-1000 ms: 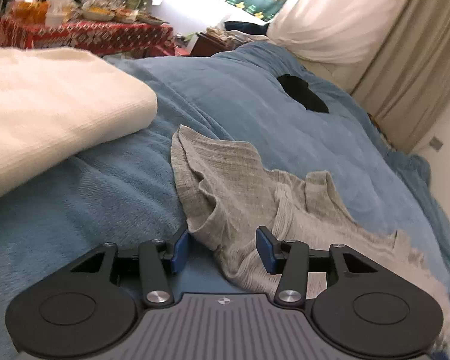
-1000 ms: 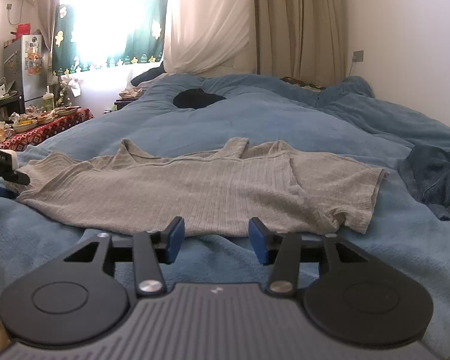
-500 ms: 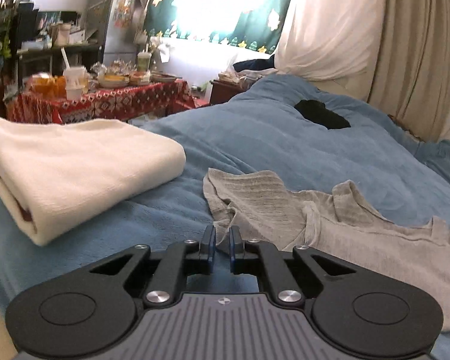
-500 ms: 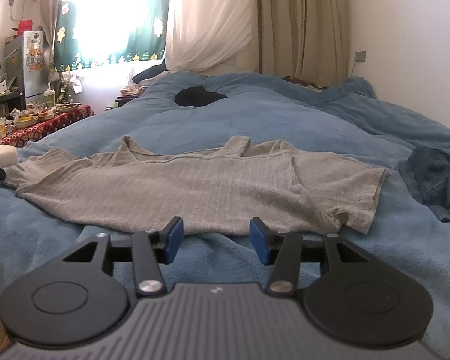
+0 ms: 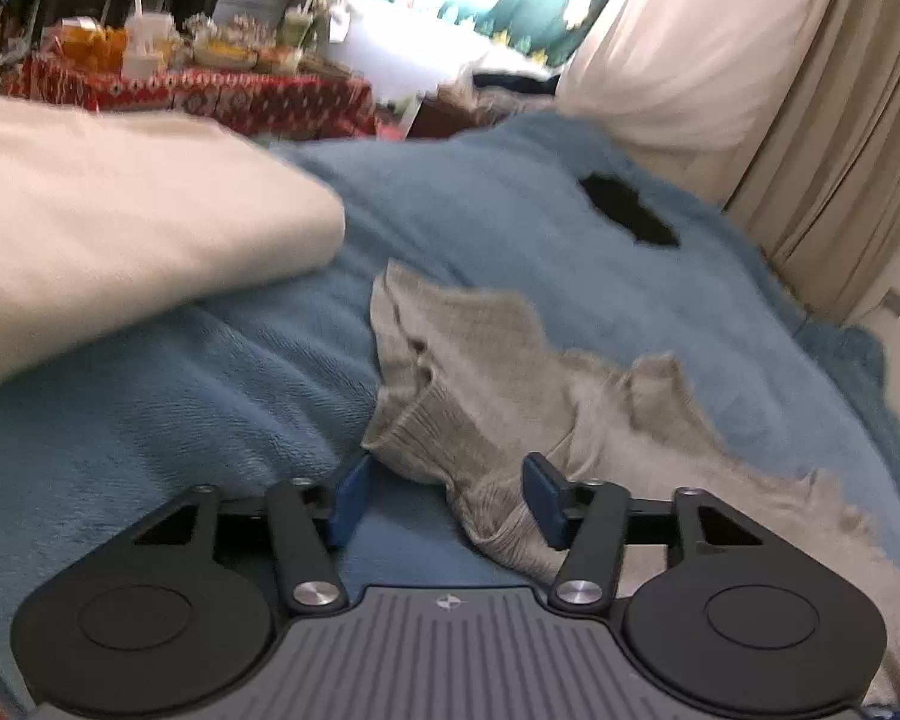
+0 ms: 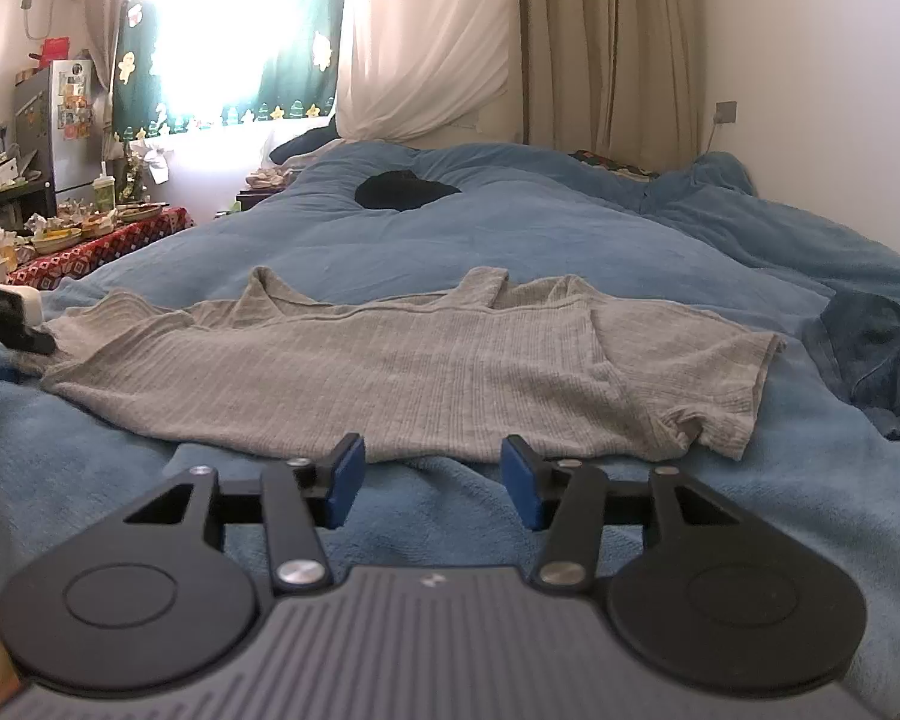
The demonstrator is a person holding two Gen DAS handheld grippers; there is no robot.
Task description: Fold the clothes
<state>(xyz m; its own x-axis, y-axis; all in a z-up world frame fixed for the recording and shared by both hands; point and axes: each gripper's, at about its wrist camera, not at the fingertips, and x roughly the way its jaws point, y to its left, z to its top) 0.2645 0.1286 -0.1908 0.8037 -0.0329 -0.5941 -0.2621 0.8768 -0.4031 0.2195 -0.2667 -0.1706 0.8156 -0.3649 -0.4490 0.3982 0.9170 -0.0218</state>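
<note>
A bright window (image 6: 240,24) is seen far left, flanked by curtains (image 6: 606,42). A fridge (image 6: 54,120) and cluttered table (image 6: 102,240) are placed left; a white wall (image 6: 822,90) rises right.

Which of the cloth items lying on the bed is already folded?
The cream towel: it lies as a thick, neat block. The grey shirt is spread out flat, and the dark blue garment is crumpled.

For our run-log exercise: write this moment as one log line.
task: fold clothes | left gripper: opening, shirt sleeve between jaws | right gripper: open, empty, near hem
</note>
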